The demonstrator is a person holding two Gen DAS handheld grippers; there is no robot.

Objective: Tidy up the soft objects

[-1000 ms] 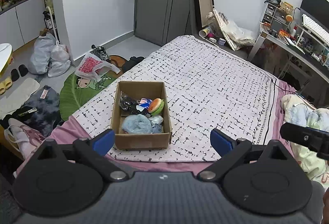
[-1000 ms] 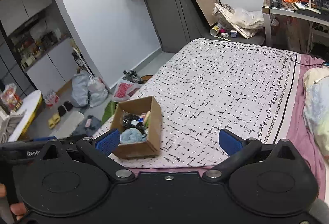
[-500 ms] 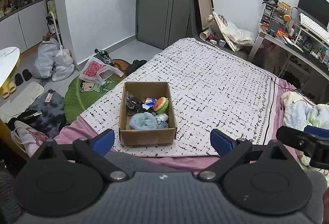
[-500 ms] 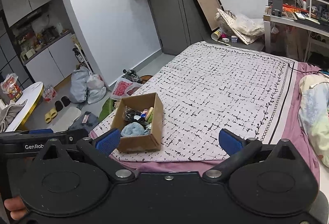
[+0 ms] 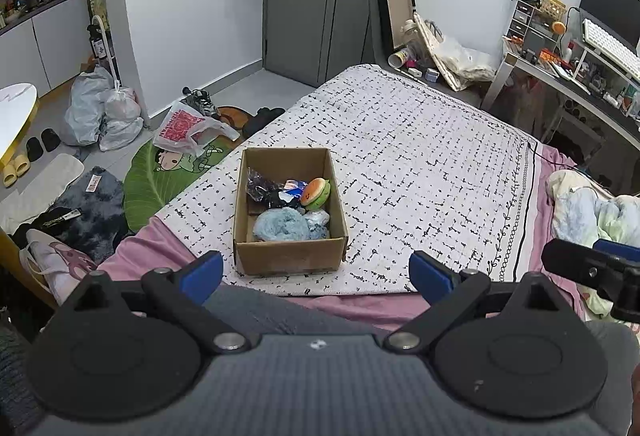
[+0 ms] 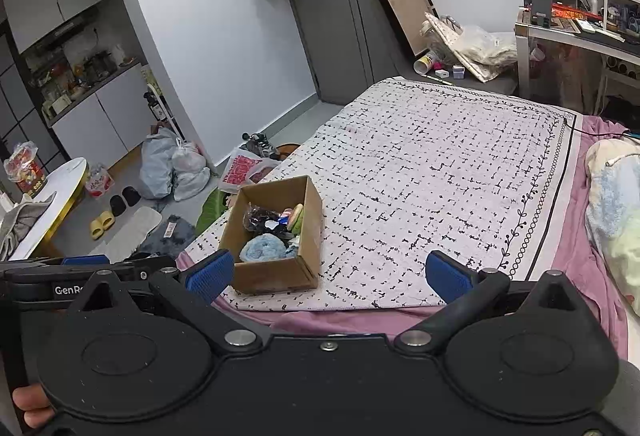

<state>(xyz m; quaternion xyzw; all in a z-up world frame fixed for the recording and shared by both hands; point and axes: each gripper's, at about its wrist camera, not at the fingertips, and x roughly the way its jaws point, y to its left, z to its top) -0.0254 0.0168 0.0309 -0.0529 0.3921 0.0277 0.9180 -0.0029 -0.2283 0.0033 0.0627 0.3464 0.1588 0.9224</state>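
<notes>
A cardboard box (image 5: 289,260) stands on the bed's near left corner and also shows in the right wrist view (image 6: 276,276). It holds several soft objects: a fluffy blue one (image 5: 280,225), a burger-like plush (image 5: 317,192), a dark crumpled bag (image 5: 264,188). My left gripper (image 5: 316,274) is open and empty, held back from the bed, just short of the box. My right gripper (image 6: 327,274) is open and empty, to the right of the left one, with the box near its left fingertip.
The bed has a white patterned cover (image 5: 420,172) over a pink sheet (image 6: 580,260). Bundled bedding (image 5: 592,212) lies at the right. The floor on the left holds bags (image 5: 104,112), shoes, a green mat (image 5: 160,176). A desk (image 5: 568,76) stands far right.
Both grippers have drawn back and risen, so the box and bed appear farther away. Both stay open and empty.
</notes>
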